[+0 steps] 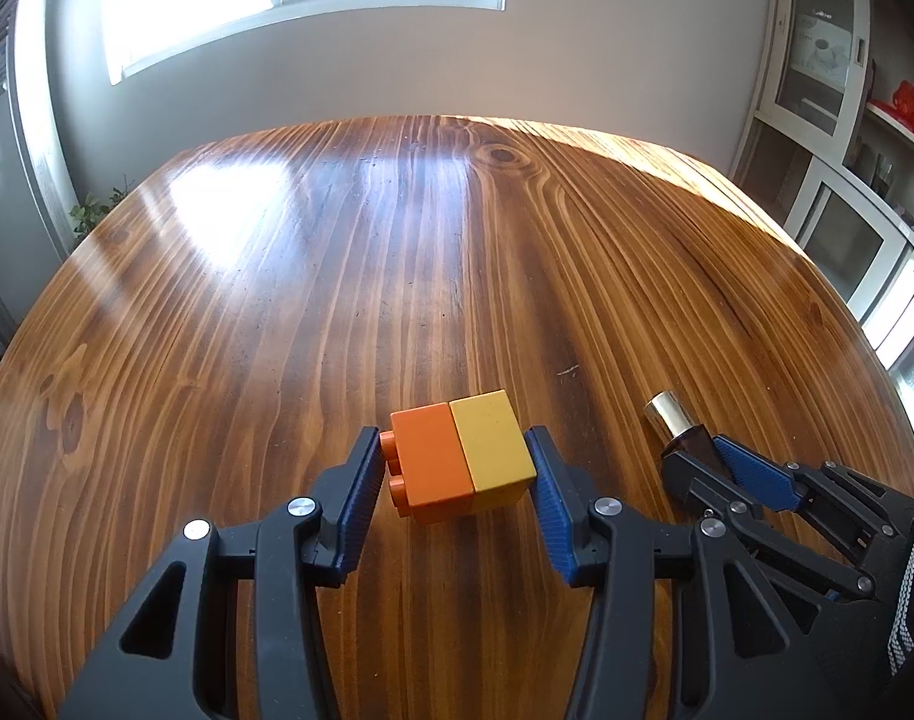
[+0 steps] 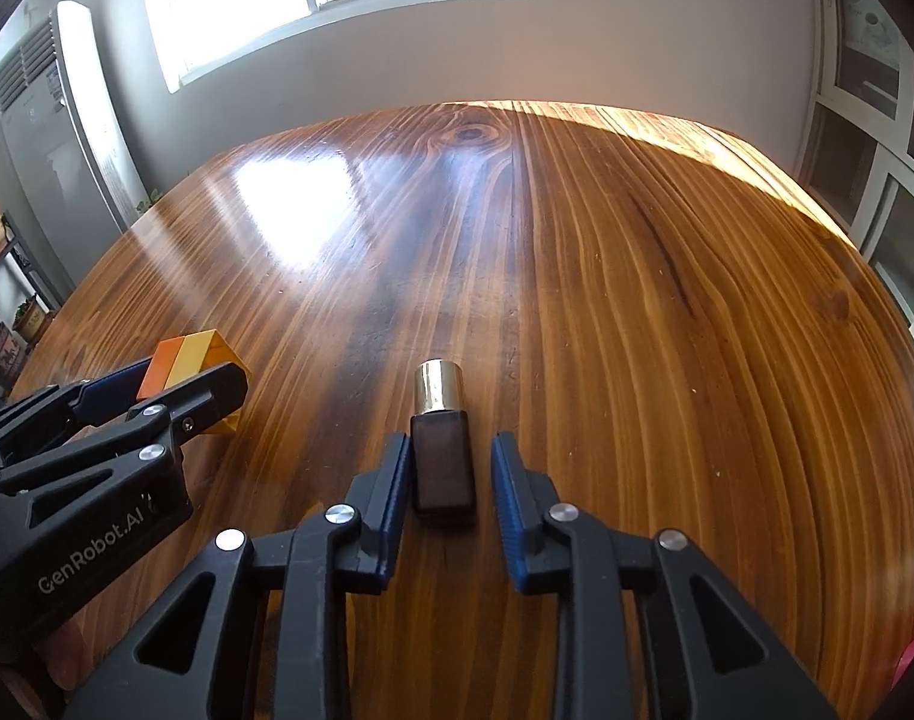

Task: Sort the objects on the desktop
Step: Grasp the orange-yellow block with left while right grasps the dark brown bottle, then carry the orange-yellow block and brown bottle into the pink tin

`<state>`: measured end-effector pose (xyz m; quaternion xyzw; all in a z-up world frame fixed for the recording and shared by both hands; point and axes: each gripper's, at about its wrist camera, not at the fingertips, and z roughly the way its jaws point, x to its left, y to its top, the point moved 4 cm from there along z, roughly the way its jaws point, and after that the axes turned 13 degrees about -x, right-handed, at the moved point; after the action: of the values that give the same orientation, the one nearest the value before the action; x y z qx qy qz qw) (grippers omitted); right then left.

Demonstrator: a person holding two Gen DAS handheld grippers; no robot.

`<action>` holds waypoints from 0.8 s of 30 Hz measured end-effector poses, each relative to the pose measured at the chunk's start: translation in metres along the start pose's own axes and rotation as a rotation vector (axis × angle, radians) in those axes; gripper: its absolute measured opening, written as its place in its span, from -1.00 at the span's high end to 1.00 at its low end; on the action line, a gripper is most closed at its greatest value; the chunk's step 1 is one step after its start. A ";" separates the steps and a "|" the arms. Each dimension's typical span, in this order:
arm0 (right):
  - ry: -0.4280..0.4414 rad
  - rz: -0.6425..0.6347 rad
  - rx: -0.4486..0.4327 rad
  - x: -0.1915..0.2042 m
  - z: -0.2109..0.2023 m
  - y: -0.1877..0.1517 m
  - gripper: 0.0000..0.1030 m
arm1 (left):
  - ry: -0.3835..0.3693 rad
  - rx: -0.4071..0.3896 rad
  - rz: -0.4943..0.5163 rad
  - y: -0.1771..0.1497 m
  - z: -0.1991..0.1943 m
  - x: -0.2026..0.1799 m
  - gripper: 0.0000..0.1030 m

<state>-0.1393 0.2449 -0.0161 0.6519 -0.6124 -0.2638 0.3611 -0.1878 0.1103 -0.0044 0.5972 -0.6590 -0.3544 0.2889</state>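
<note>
An orange brick (image 1: 429,462) and a yellow brick (image 1: 493,450) are joined side by side and lie on the wooden table (image 1: 336,270). My left gripper (image 1: 453,450) is shut on the pair, one pad on the orange studs, the other on the yellow face. To their right lies a small dark bottle (image 2: 443,468) with a shiny gold cap (image 2: 437,384) pointing away from me. My right gripper (image 2: 452,450) is shut on the bottle's dark body; the left wrist view shows its fingers (image 1: 727,456) hugging it. The left gripper (image 2: 192,372) with the bricks (image 2: 183,357) appears at the left of the right wrist view.
The table's far edge meets a grey wall under a bright window. White glass-door cabinets (image 1: 841,120) stand along the right side. A tall standing air conditioner (image 2: 48,120) and a rack of potted plants (image 2: 0,330) are at the left.
</note>
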 end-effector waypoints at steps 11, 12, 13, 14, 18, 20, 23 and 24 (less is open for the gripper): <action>-0.034 0.036 -0.022 -0.015 -0.018 -0.008 0.56 | -0.028 -0.008 0.020 0.000 -0.004 -0.010 0.00; -0.035 0.041 -0.028 -0.016 -0.022 -0.008 0.56 | -0.031 -0.010 0.021 0.000 -0.006 -0.010 0.00; -0.038 0.046 -0.034 -0.017 -0.026 -0.009 0.56 | -0.035 -0.013 0.023 0.001 -0.007 -0.011 0.00; -0.040 0.052 -0.040 -0.019 -0.030 -0.009 0.56 | -0.039 -0.016 0.026 0.001 -0.008 -0.013 0.00; -0.050 0.084 -0.065 -0.026 -0.050 -0.013 0.56 | -0.060 -0.029 0.039 0.003 -0.014 -0.020 0.00; -0.054 0.103 -0.078 -0.030 -0.060 -0.016 0.56 | -0.073 -0.035 0.046 0.004 -0.018 -0.025 0.00; -0.067 0.133 -0.101 -0.036 -0.079 -0.021 0.56 | -0.098 -0.040 0.059 0.003 -0.024 -0.035 0.00; -0.072 0.142 -0.109 -0.038 -0.085 -0.023 0.56 | -0.108 -0.041 0.064 0.003 -0.026 -0.038 0.00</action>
<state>-0.0625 0.2951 0.0130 0.5762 -0.6545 -0.2937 0.3916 -0.1639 0.1452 0.0147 0.5498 -0.6849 -0.3902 0.2763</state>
